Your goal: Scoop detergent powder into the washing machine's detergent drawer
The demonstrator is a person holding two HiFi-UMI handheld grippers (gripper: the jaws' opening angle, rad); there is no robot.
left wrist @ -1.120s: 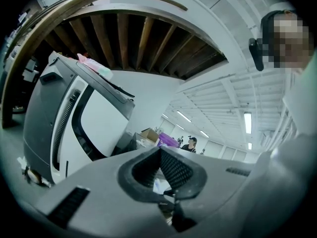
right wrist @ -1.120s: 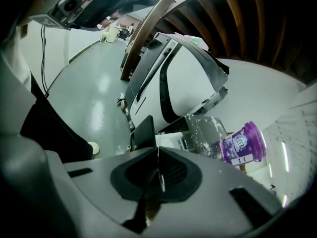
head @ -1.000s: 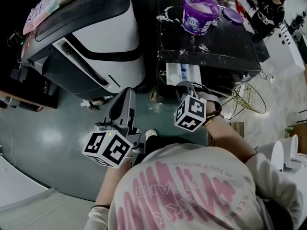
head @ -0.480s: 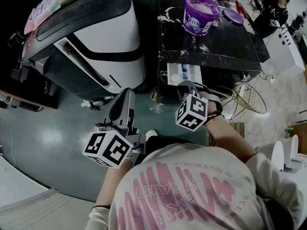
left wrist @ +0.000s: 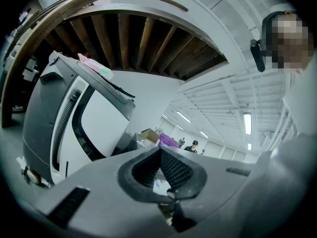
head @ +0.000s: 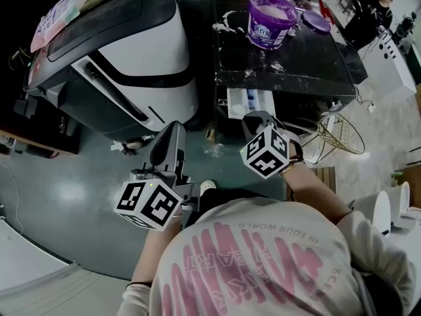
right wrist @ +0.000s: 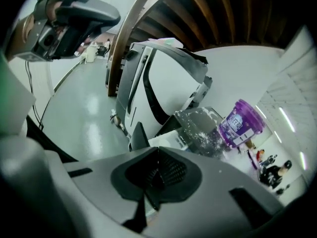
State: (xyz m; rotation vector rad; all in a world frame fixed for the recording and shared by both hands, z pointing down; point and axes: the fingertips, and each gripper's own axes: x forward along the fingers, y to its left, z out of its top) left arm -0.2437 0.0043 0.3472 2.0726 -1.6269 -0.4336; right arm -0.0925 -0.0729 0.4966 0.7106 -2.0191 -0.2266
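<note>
A purple detergent tub (head: pixel 270 20) (right wrist: pixel 241 123) stands open on a black top (head: pixel 296 61) dusted with spilled white powder. Below that top's front edge a white detergent drawer (head: pixel 250 102) (right wrist: pixel 166 139) is pulled out. My right gripper (head: pixel 254 119) (right wrist: pixel 158 151) hangs just in front of the drawer, shut with nothing between its jaws. To the left and lower, over the green floor, my left gripper (head: pixel 171 129) (left wrist: pixel 159 151) is also shut and holds nothing. No scoop shows in any view.
A large white and black machine (head: pixel 131 51) fills the upper left, close to the left gripper. A purple lid (head: pixel 316 21) lies beside the tub. A gold wire basket (head: pixel 339 137) stands right of the drawer. A person (head: pixel 368 8) stands far behind.
The right gripper has shifted slightly up and to the right, near the drawer. The left gripper has stayed in place. Both stay shut.
</note>
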